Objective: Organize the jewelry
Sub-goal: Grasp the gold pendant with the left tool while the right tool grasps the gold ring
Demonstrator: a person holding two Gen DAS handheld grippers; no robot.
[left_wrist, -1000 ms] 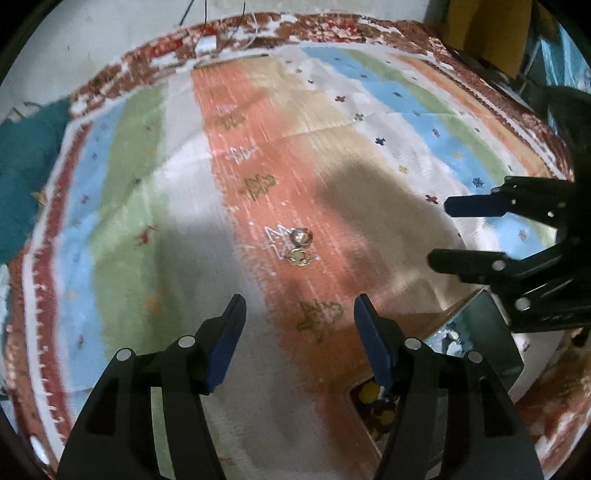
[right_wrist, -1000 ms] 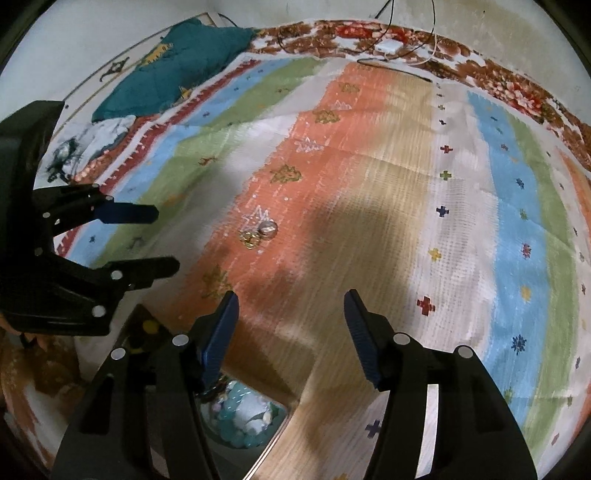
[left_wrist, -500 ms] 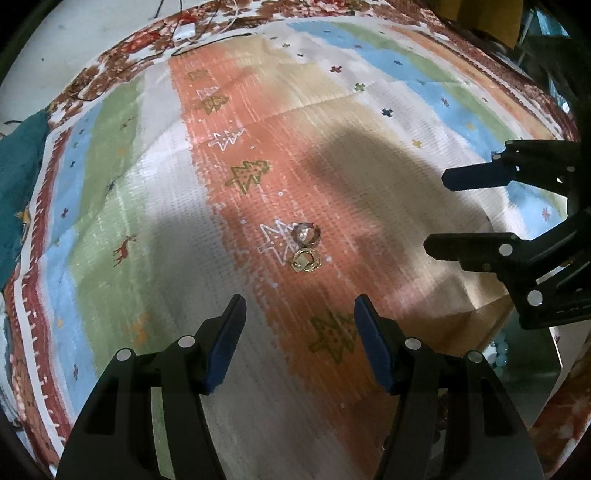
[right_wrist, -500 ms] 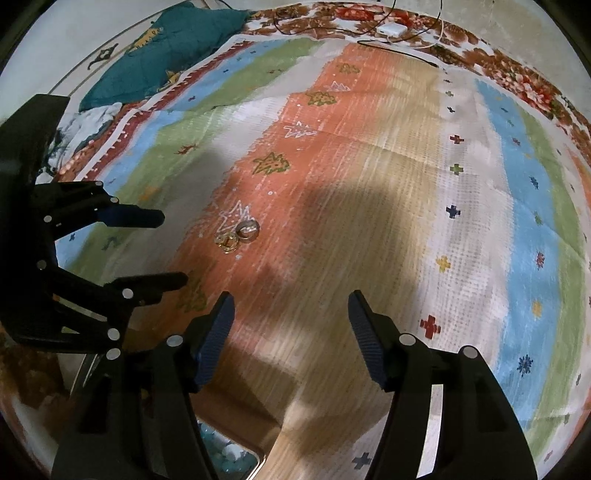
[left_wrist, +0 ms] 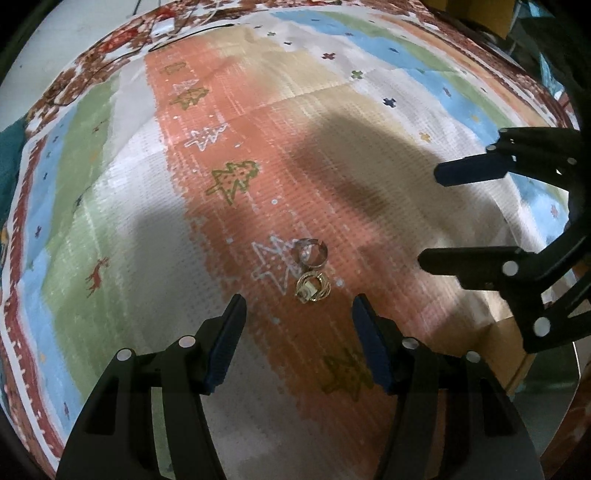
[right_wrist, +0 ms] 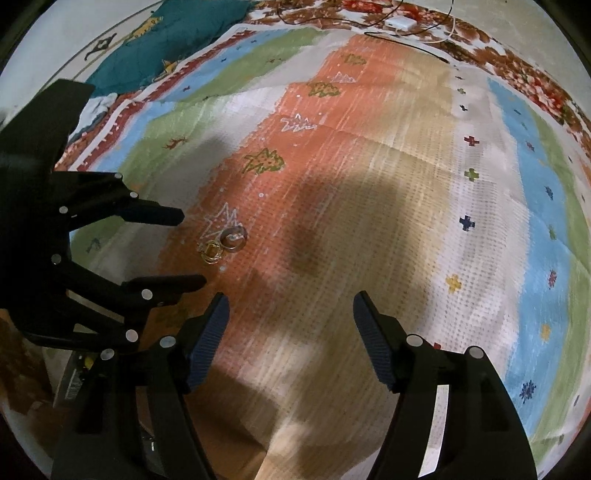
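A silver ring [left_wrist: 312, 251] and a gold ring [left_wrist: 312, 289] lie side by side on the orange stripe of a striped cloth [left_wrist: 258, 206]. My left gripper [left_wrist: 297, 314] is open and empty, just short of the gold ring. My right gripper [right_wrist: 290, 317] is open and empty, to the right of the rings; it shows in the left wrist view [left_wrist: 430, 212]. In the right wrist view the silver ring [right_wrist: 234, 239] and gold ring [right_wrist: 210, 251] lie between the left gripper's fingertips [right_wrist: 192, 247].
The corner of a jewelry box [left_wrist: 517, 354] shows at the lower right of the left wrist view. A teal cloth [right_wrist: 166, 40] lies at the far left, and a white adapter with cables [right_wrist: 400, 24] at the far edge.
Both grippers moved forward toward the two rings, which look larger and closer. The box has slid mostly out of view behind them. Both stay open.
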